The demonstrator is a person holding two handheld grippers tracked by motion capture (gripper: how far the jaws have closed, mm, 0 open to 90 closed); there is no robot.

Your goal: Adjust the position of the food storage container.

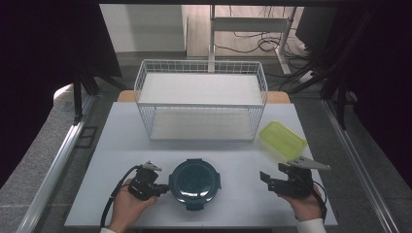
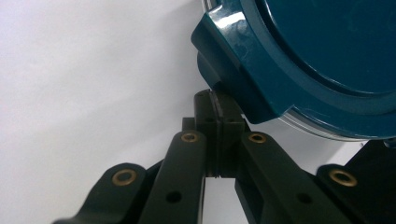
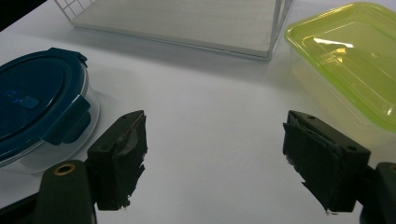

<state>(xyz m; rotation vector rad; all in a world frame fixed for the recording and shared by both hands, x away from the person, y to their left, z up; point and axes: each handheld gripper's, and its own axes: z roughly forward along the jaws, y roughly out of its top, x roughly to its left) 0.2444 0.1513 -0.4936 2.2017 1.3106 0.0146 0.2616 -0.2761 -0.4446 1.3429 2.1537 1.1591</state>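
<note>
A round clear container with a dark teal clip-on lid (image 1: 195,183) stands at the front middle of the white table (image 1: 121,145). My left gripper (image 1: 166,188) lies at the container's left side. In the left gripper view its jaws (image 2: 218,107) are pressed together with nothing between them, and their tips sit right under the lid's side latch (image 2: 229,74). My right gripper (image 1: 267,182) rests to the right of the container, apart from it. It (image 3: 215,154) stands wide open over bare table, with the teal lid (image 3: 37,102) to its left.
A flat rectangular box with a yellow-green lid (image 1: 282,139) (image 3: 350,56) lies at the right, just beyond the right gripper. A white two-level wire rack (image 1: 201,99) stands across the back of the table, its near corner (image 3: 273,46) ahead of the right gripper.
</note>
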